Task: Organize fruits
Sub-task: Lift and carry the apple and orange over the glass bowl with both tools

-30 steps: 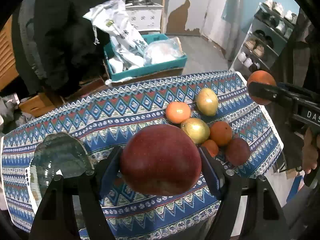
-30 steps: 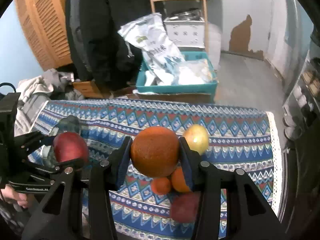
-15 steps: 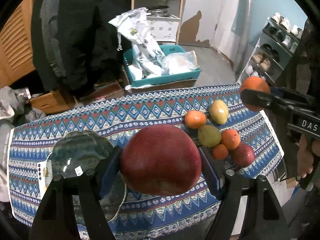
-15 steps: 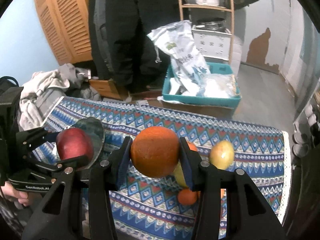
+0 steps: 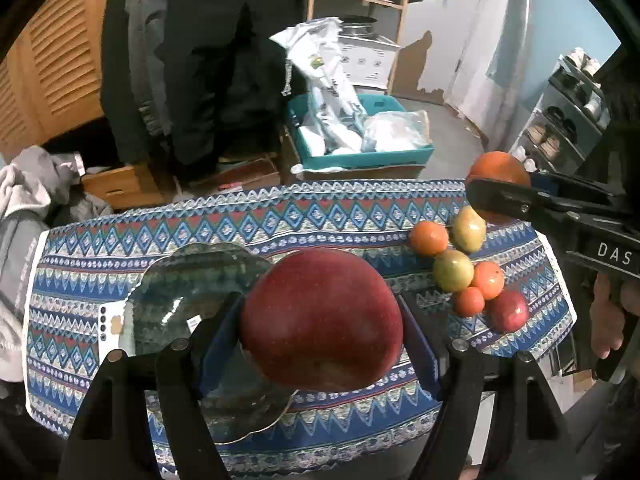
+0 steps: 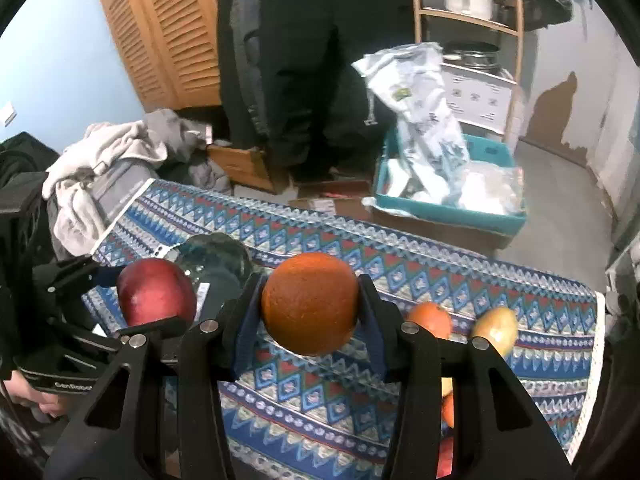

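Observation:
My left gripper [image 5: 322,334] is shut on a big red apple [image 5: 320,320], held in the air above the near edge of a clear glass plate [image 5: 188,288] on the patterned tablecloth. The same apple [image 6: 156,292] shows at the left of the right wrist view, in front of the plate [image 6: 218,256]. My right gripper [image 6: 310,312] is shut on a large orange [image 6: 310,302], also held above the cloth; that orange [image 5: 498,170] appears at the right edge of the left wrist view. Several fruits lie in a cluster [image 5: 464,268] on the right part of the table.
The tablecloth [image 5: 280,224] covers a small table whose far edge faces a teal crate [image 5: 360,156] of plastic bags on a box. A person in dark clothes [image 6: 304,60] stands behind the table. A grey clothes pile [image 6: 112,152] lies at the left, a shoe rack [image 5: 572,112] at the right.
Both grippers have moved left across the table with their fruits still held. The glass plate now lies under the apple, and the fruit cluster has drifted to the right in both views.

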{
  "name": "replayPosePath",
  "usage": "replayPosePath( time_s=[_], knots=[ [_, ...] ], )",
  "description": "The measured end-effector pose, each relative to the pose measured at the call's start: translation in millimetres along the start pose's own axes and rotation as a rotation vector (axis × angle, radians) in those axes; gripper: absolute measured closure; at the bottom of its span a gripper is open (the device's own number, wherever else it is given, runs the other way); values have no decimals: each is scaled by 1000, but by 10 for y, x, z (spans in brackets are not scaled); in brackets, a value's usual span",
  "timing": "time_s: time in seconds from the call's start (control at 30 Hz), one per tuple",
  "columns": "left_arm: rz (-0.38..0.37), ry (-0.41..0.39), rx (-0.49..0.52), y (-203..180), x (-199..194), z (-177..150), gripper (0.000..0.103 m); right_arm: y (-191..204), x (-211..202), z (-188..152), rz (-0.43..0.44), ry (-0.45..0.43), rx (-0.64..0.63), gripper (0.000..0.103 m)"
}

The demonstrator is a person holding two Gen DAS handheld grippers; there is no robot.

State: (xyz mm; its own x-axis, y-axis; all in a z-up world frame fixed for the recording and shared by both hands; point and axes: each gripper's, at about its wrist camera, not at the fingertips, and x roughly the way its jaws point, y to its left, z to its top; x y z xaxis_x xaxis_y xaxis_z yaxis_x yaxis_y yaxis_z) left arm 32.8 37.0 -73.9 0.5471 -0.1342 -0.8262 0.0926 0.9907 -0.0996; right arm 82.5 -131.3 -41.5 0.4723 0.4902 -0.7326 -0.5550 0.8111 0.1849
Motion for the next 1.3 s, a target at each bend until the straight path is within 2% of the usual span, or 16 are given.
replayPosePath(
  time_s=[0.3,0.67,0.97,1.3],
  knots=[
    [27,14,-57,337,11,-82,26,276,330,133,43,44,-29,58],
    [79,76,-129,784,193,-260,26,581,887,198,107,137,-49,58],
    [118,136,-175,1090,369,-469,26,859,1345,70,162,239,-61,58],
    [128,263,-244,1365,725,-741,25,1053,1769,-209,182,357,-106,58]
  ],
)
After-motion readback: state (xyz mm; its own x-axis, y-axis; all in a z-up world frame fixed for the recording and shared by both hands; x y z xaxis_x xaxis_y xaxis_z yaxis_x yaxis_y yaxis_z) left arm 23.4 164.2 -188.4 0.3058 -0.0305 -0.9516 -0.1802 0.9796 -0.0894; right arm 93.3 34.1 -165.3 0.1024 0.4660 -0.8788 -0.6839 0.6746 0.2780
